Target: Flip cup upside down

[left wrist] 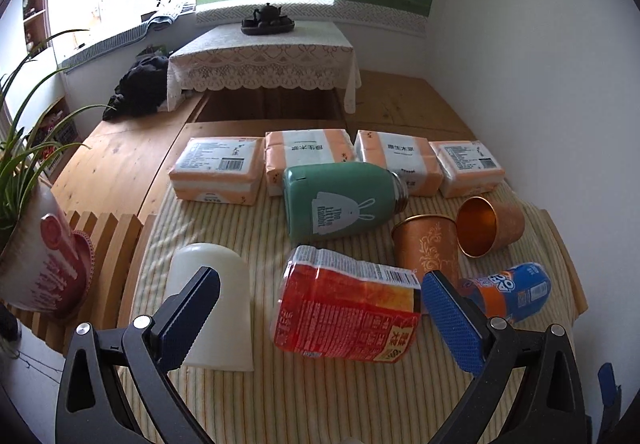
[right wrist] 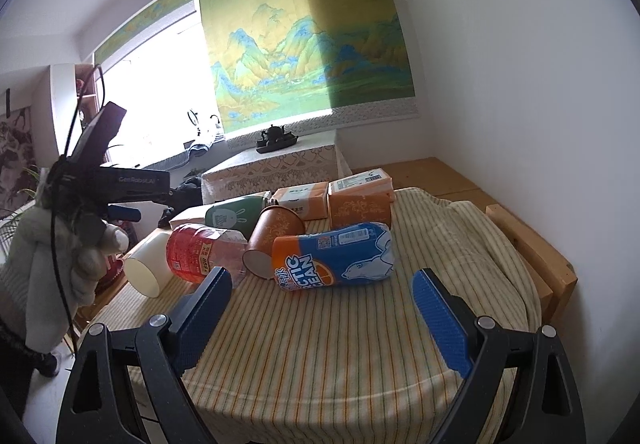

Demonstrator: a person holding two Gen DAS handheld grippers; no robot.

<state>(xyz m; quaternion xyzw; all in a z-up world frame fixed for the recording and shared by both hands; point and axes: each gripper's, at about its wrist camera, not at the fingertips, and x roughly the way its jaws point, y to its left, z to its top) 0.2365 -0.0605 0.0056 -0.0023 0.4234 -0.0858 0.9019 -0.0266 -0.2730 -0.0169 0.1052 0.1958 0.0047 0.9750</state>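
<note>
A white cup (left wrist: 218,308) stands upside down on the striped cloth at the near left, just behind my left gripper's left finger; in the right wrist view the cup (right wrist: 148,264) looks tipped, its mouth facing the camera. My left gripper (left wrist: 320,308) is open and empty above the cloth. A copper cup (left wrist: 426,248) stands mouth down in the middle; another copper cup (left wrist: 490,226) lies on its side. My right gripper (right wrist: 322,298) is open and empty, near the cloth's front edge.
A red bottle (left wrist: 344,312), a blue-orange bottle (left wrist: 512,292) and a green flask (left wrist: 340,200) lie on the cloth. Several tissue packs (left wrist: 336,160) line the back. A potted plant (left wrist: 36,244) stands left. The gloved hand with the left gripper (right wrist: 80,220) shows at the left.
</note>
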